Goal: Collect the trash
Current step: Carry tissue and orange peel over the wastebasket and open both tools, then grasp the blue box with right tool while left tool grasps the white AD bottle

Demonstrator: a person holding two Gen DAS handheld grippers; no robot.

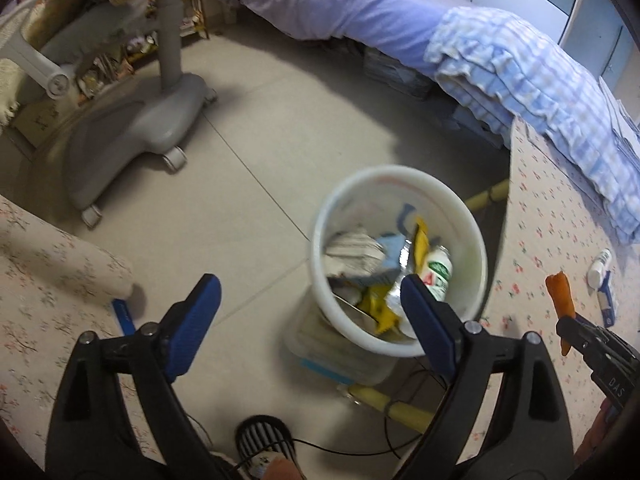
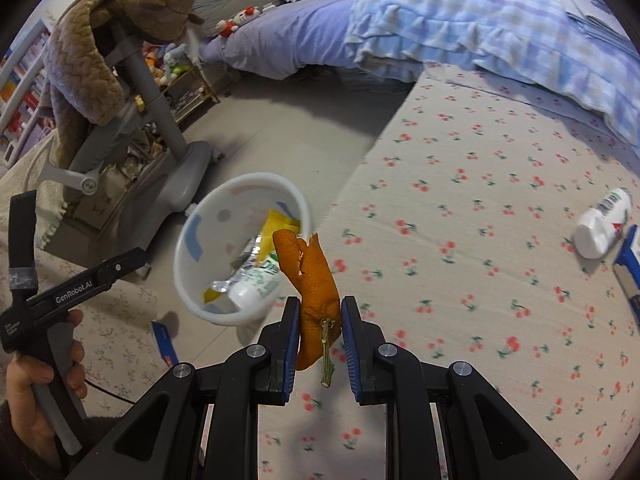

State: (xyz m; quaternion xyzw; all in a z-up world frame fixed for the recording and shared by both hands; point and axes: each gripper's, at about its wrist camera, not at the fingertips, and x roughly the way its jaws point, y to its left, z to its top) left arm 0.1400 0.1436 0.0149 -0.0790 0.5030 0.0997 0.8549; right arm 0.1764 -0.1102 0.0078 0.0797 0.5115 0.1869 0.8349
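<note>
Right wrist view shows the right gripper (image 2: 320, 316) with its jaws narrow and clamped on an orange peel (image 2: 314, 280), which has a short green stem hanging below the pads; the peel is pinched near its lower end so that most of it stands up clear of the fingers, a hold that should let it fall free once the jaws part. The gripper points steeply downward over the edge of the cherry-print bed surface (image 2: 480, 200) nearest the floor, with the white bin (image 2: 188, 240) just beyond that edge and to the left, so the carry to the bin appears short. The bin stands on the floor (image 1: 248, 128) and already holds wrappers and a small white bottle with green print (image 1: 439, 270). In the left wrist view the left gripper (image 1: 312, 300) also tilts steeply down, its jaws wide with nothing between them; one blue pad overlaps the near rim of the bin in the picture, and whether it touches the rim cannot be told. A hand (image 2: 36, 384) grips the handle of the left gripper at the left edge of the right wrist view. Remaining items lie on the bed surface near its right side: a white bottle (image 2: 602, 222) on its side and a blue box (image 2: 630, 264) just beside it. A blue card (image 2: 165, 338) lies on the floor near the bin. Judged from this layout, the peel is the item in transit and the bottle and box are yet to be collected.
</note>
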